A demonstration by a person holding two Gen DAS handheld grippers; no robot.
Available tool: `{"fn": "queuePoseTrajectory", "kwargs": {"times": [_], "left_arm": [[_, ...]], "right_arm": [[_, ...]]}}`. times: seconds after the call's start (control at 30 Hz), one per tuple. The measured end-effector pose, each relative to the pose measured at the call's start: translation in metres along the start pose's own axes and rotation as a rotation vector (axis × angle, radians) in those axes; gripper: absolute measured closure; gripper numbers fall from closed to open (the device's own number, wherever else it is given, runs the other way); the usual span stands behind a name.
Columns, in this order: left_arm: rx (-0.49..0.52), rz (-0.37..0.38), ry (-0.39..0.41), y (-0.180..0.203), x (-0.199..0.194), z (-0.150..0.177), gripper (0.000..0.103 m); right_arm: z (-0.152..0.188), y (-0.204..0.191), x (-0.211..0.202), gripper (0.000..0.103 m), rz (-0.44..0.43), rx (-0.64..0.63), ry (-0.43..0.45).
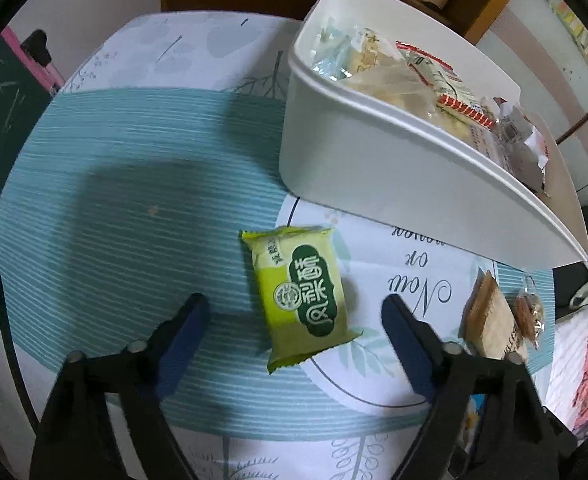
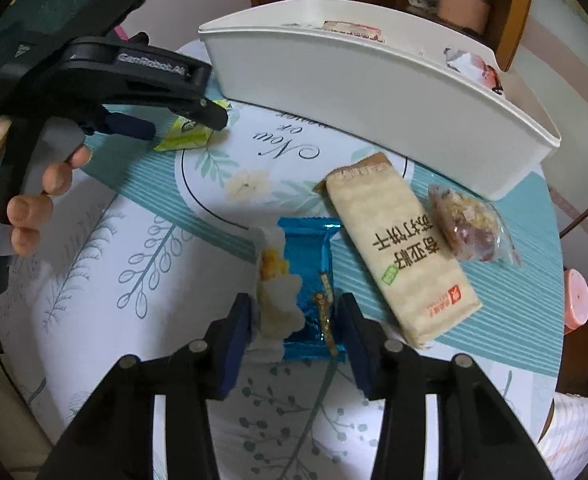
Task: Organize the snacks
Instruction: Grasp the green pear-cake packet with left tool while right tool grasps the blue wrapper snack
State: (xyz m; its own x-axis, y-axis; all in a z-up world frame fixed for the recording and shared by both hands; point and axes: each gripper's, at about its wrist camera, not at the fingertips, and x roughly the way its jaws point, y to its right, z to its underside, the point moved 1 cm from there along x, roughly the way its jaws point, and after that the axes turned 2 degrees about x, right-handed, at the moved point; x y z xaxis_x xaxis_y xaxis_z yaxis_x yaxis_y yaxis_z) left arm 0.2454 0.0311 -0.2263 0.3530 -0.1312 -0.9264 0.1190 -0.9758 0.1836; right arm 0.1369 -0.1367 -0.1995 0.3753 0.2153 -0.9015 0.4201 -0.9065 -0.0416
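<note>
White plastic bin (image 1: 358,148) holds mixed snack packets (image 1: 426,76).

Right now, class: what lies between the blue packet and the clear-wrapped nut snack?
The beige cracker packet lies between blue packet and nut snack, in the right wrist view.

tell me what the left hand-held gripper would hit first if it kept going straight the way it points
Most likely the green snack packet, which lies flat on the tablecloth between the open fingers of the left hand-held gripper. Depth is hard to judge; nothing else seems to be in the way.
</note>
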Motion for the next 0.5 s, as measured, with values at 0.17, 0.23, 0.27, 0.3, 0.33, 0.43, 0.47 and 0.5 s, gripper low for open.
{"fn": "queuePoseTrajectory", "kwargs": {"times": [0.17,0.23,0.27,0.3,0.33,0.43,0.47,0.5], "left_arm": [[0.038,-0.067,0.015,0.005,-0.001,0.0,0.053],[0.057,-0.075,0.019,0.008,-0.002,0.001,0.067],[0.063,-0.074,0.021,0.01,-0.003,0.0,0.067],[0.069,-0.073,0.025,0.01,-0.003,0.002,0.067],[0.074,-0.071,0.03,0.011,-0.004,0.003,0.067],[0.094,-0.069,0.045,0.01,-0.008,0.013,0.067],[0.102,-0.068,0.048,0.009,-0.012,0.018,0.067],[0.109,-0.069,0.048,0.009,-0.012,0.02,0.068]], "right_arm": [[-0.003,0.002,0.002,0.058,0.001,0.04,0.002],[-0.005,0.001,0.003,0.058,0.011,0.055,0.002],[-0.005,0.0,0.003,0.058,0.019,0.057,0.001],[-0.005,-0.001,0.003,0.058,0.031,0.058,0.002],[-0.004,-0.003,0.003,0.06,0.049,0.054,0.003],[-0.004,-0.008,0.002,0.065,0.066,0.058,0.009],[-0.004,-0.007,0.002,0.067,0.069,0.065,0.01],[-0.003,-0.008,0.002,0.068,0.074,0.075,0.012]]}}
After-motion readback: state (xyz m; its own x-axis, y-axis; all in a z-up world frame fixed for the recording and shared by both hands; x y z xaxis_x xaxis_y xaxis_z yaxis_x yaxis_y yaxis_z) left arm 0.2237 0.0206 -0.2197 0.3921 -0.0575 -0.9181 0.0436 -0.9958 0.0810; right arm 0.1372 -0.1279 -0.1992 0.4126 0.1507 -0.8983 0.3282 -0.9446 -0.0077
